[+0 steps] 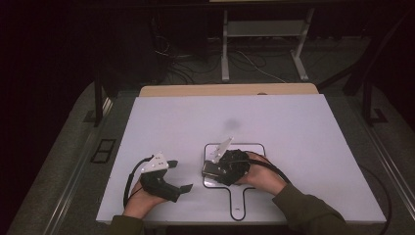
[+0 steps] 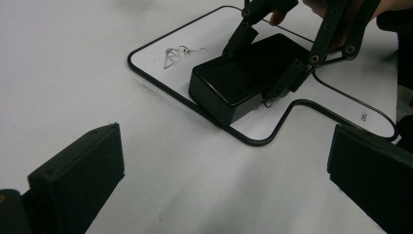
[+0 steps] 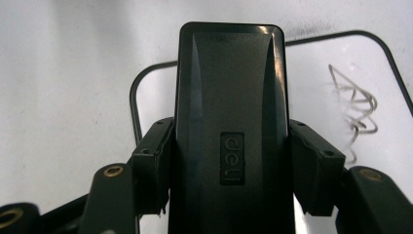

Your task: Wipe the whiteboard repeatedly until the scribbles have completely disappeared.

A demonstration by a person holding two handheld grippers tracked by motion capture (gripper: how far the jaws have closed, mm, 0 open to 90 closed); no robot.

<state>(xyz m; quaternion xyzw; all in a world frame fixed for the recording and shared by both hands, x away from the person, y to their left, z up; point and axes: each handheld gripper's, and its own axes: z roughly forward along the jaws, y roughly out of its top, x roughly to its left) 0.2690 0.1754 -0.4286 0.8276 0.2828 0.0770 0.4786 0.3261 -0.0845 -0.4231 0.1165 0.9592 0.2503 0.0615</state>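
Now, box: a black box (image 3: 231, 131) with a raised "deli" mark on its lid lies flat on the white mat (image 1: 254, 149) with the black outline, near my side of the table (image 1: 293, 117).
Right gripper: my right gripper (image 1: 220, 169) is clamped across the box's two long sides, pads pressed on both walls at about mid-length; the jaws are as far in as the box lets them go.
Left gripper: my left gripper (image 1: 178, 176) rests on the table left of the mat, jaws wide apart, nothing between them.
Weight: my guess is a small plastic case, light to moderate; what is inside I cannot tell.
Stiffness: hard shell, I judge; the walls should take a firm squeeze without giving.
Slip: the lid looks smooth and a bit glossy, so the side walls may slide between my pads if I tilt it.
Where to hold: across the narrow width, near the middle, as I have it now, so neither end dips.
Nearby: a bent wire clip (image 2: 175, 54) lies on the mat just beside the box, apart from it; I should lift clear of it.
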